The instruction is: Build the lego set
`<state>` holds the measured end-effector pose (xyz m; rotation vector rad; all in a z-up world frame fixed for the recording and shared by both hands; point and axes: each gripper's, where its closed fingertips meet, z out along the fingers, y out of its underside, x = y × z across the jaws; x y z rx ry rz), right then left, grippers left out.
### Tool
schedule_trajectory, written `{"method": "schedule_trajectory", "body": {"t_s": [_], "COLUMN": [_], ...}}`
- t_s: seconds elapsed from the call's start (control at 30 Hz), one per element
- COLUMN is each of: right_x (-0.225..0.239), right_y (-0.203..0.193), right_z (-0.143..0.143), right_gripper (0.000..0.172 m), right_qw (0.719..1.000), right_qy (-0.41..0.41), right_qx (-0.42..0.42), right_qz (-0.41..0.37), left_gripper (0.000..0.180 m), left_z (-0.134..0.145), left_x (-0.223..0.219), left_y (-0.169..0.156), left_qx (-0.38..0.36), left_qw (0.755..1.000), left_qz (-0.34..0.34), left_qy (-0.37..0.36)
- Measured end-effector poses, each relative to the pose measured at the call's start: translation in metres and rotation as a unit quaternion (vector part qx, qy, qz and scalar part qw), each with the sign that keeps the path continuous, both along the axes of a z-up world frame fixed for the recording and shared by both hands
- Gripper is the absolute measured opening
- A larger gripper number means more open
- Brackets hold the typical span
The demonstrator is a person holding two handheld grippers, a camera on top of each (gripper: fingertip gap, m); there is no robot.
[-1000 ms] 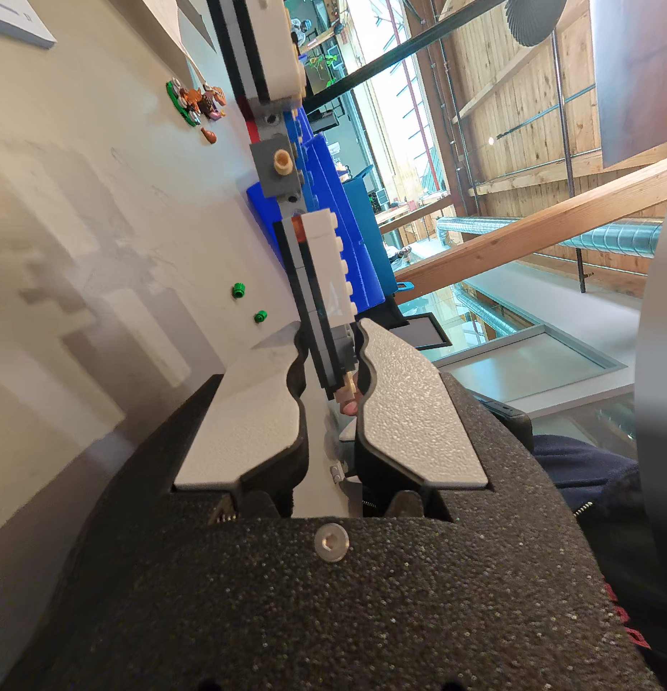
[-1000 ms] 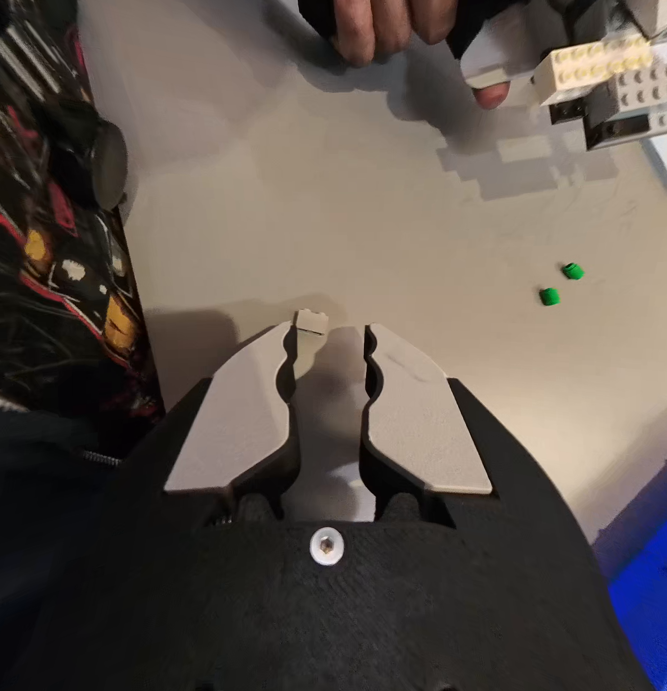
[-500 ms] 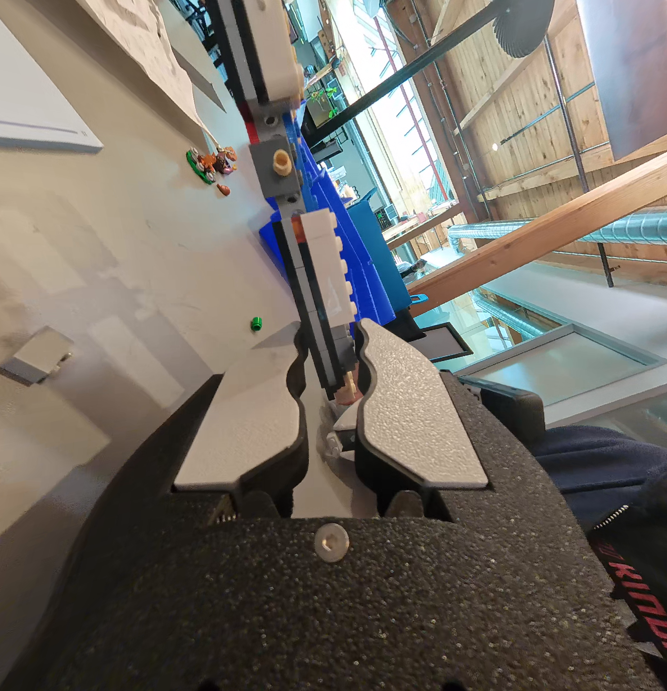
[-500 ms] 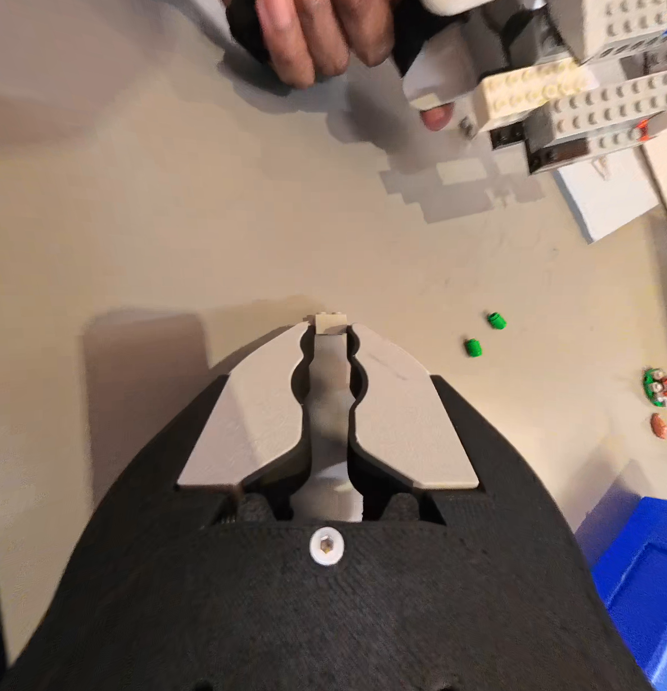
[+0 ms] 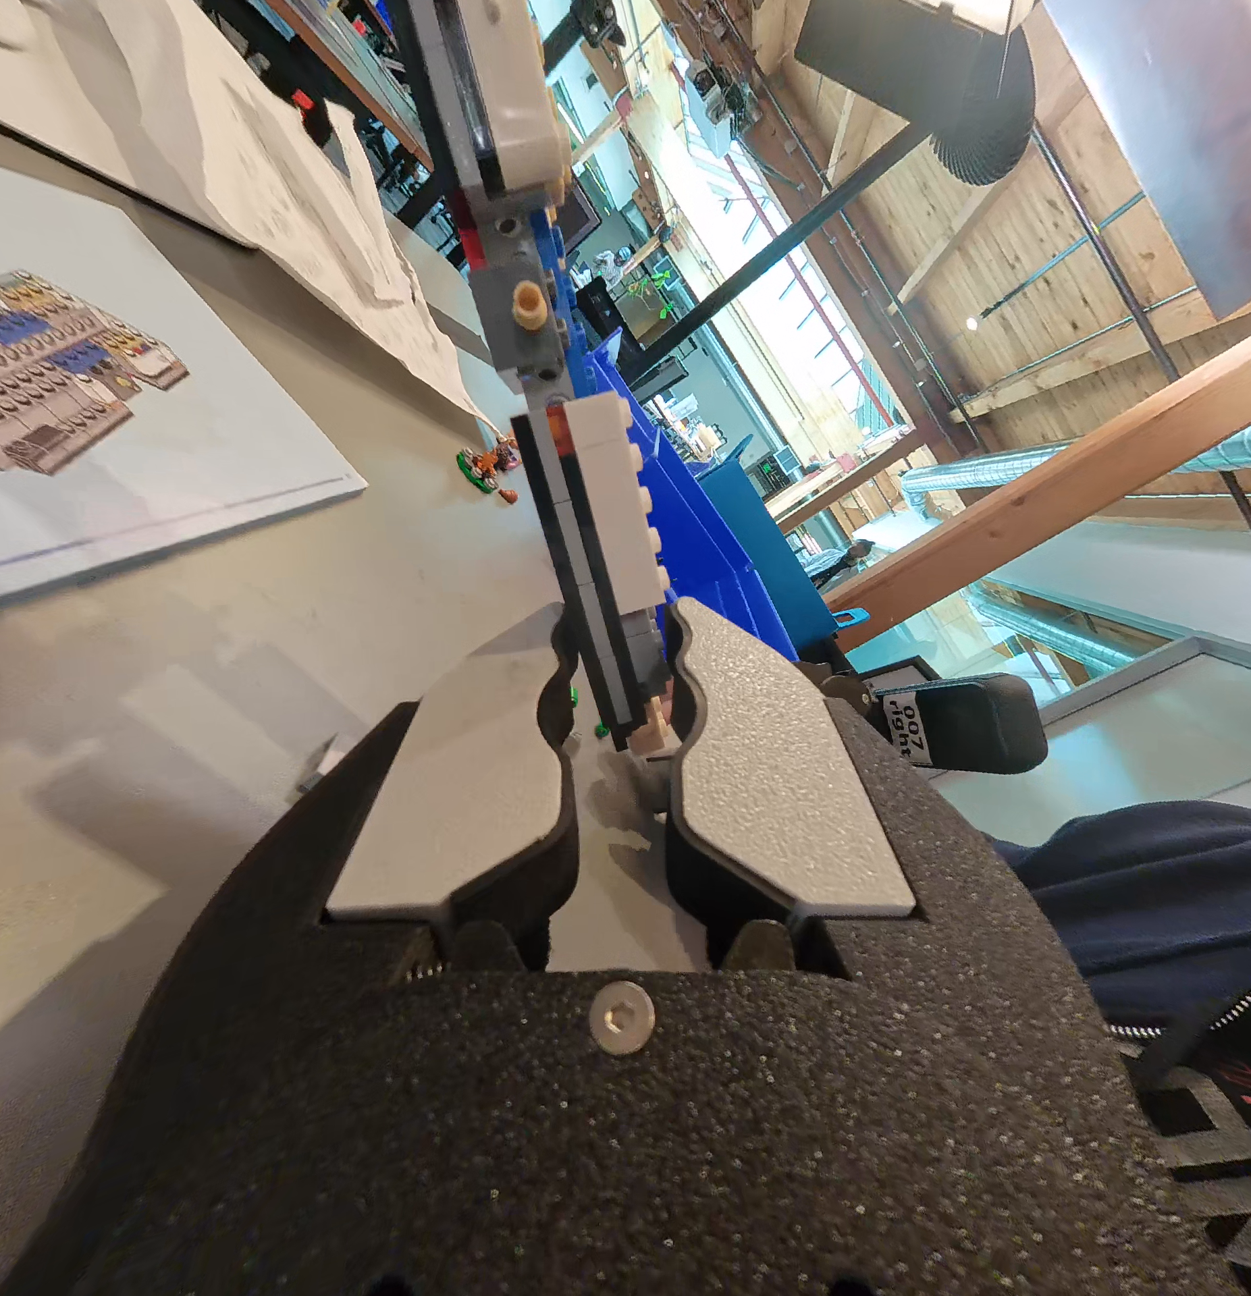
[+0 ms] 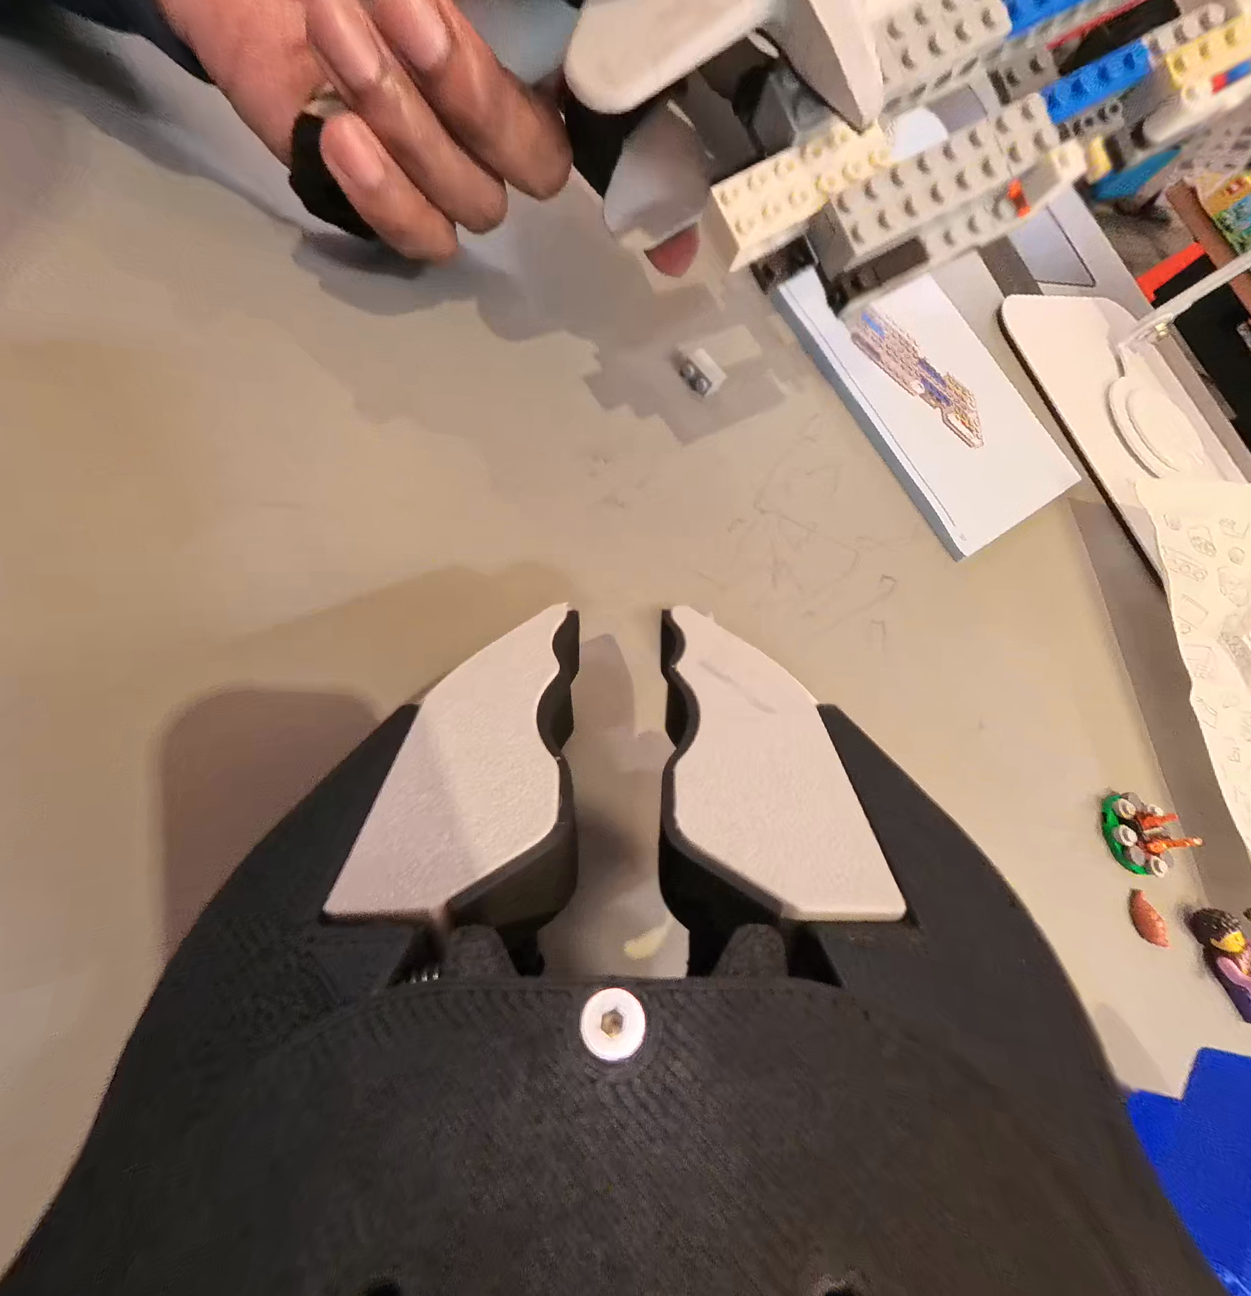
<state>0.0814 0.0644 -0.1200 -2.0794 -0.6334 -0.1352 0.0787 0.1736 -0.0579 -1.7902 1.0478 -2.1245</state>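
Note:
My left gripper is shut on the lower end of a long brick-built model in black, grey and white, and holds it up off the table. The right wrist view shows that model at the top right, with a person's hand beside the left gripper's white fingers. My right gripper is open over the beige table, with nothing between its pads. A small grey brick lies on the table ahead of it, in the model's shadow.
An instruction booklet lies to the right and also shows in the left wrist view. Beyond it are a printed paper sheet, a small green-based brick piece, a minifigure and a blue bin. Tiny green studs lie by the left fingers. Left tips to right tips: about 12 cm. My right gripper's tips are some 20 cm from the small green-based brick piece.
The right pads closed on a small brick at their tips half a second ago; now they stand apart with nothing between them, and the gripper has swung right. The left grasp is unchanged.

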Motion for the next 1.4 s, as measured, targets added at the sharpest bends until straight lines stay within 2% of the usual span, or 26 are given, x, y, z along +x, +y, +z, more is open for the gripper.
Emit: {"method": "schedule_trajectory", "body": {"t_s": [0.2,0.33,0.47,0.7,0.77,0.87,1.03,1.13,1.27,1.4], "right_x": [0.029,0.043,0.053,0.053,0.053,0.051,0.049,0.041,0.024,-0.001], "right_y": [0.006,0.017,0.023,0.024,0.026,0.028,0.03,0.036,0.046,0.051], "right_z": [-0.001,-0.007,-0.017,-0.022,-0.026,-0.03,-0.029,-0.014,0.027,0.067], "right_gripper": [0.022,0.023,0.032,0.034,0.032,0.018,0.018,0.018,0.018,0.018], "right_qw": [0.998,0.996,0.988,0.975,0.974,0.974,0.98,0.988,0.997,0.991], "right_qy": [-0.043,-0.051,-0.035,0.013,0.012,0.016,-0.003,-0.011,-0.032,-0.077], "right_qx": [-0.013,-0.052,-0.118,-0.16,-0.17,-0.18,-0.175,-0.142,-0.062,0.007], "right_qz": [-0.036,-0.055,-0.093,-0.151,-0.149,-0.138,-0.099,-0.055,0.02,0.111], "left_gripper": [0.023,0.023,0.023,0.023,0.023,0.024,0.023,0.023,0.024,0.023], "left_z": [-0.002,-0.006,-0.007,-0.01,-0.011,-0.011,-0.009,-0.006,-0.002,0.002], "left_x": [0.0,0.001,0.001,0.001,0.001,0.001,0.0,-0.001,-0.002,-0.002], "left_y": [0.002,0.003,0.002,-0.002,-0.005,-0.008,-0.011,-0.012,-0.015,-0.019], "left_qx": [-0.005,-0.019,-0.018,-0.052,-0.072,-0.089,-0.115,-0.133,-0.166,-0.204], "left_qw": [1.0,1.0,1.0,0.998,0.997,0.995,0.993,0.99,0.985,0.978], "left_qz": [-0.003,-0.005,-0.006,-0.014,-0.018,-0.024,-0.03,-0.033,-0.041,-0.048], "left_qy": [-0.003,0.003,0.005,0.018,0.02,0.024,0.021,0.018,0.011,0.001]}}
